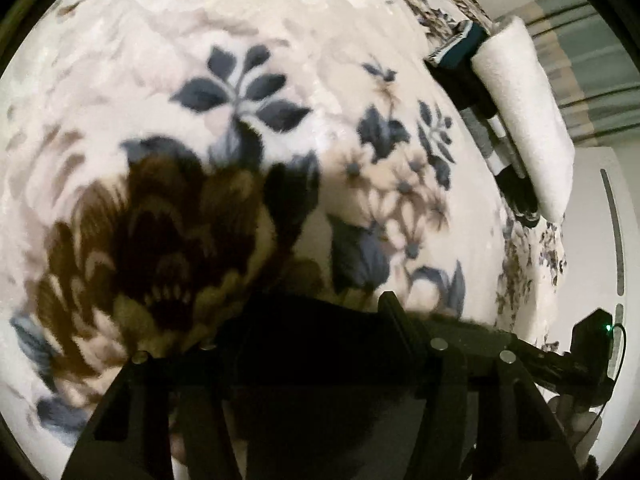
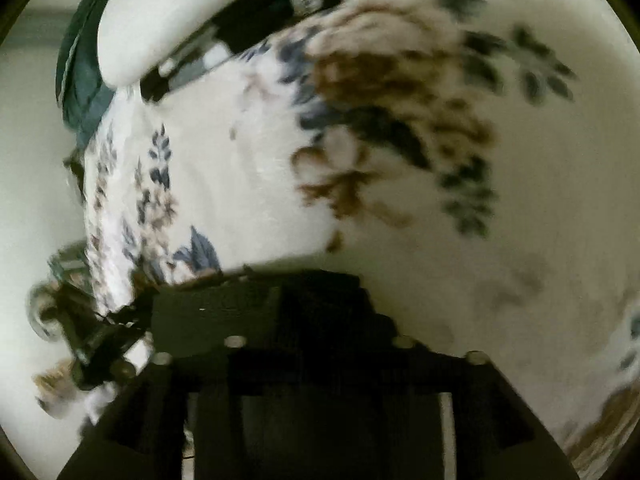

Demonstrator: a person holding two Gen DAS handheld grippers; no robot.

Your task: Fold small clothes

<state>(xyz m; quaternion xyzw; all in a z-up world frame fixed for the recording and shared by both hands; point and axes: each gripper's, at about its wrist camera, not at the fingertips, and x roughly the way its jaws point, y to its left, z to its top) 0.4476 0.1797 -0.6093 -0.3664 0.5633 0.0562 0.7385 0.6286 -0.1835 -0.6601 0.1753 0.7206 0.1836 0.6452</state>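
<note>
A black garment (image 1: 312, 320) lies across the fingers of my left gripper (image 1: 320, 344) and hides its tips. I cannot make out from this view whether the pads press on it. The same dark cloth (image 2: 224, 304) covers the tips of my right gripper (image 2: 316, 348), and its ragged edge runs off to the left. Both grippers point steeply down over a white floral blanket (image 1: 280, 60). A pile of folded clothes sits at the blanket's edge, with a white folded piece (image 1: 524, 112) on top of dark striped ones (image 1: 480, 92).
The blanket (image 2: 540, 240) has large brown and blue flowers. The white folded piece (image 2: 180, 12) lies beside a dark green cloth (image 2: 80, 80). Black hardware with a green light (image 1: 592, 344) shows at the far right. Pale floor lies beyond the blanket's edge.
</note>
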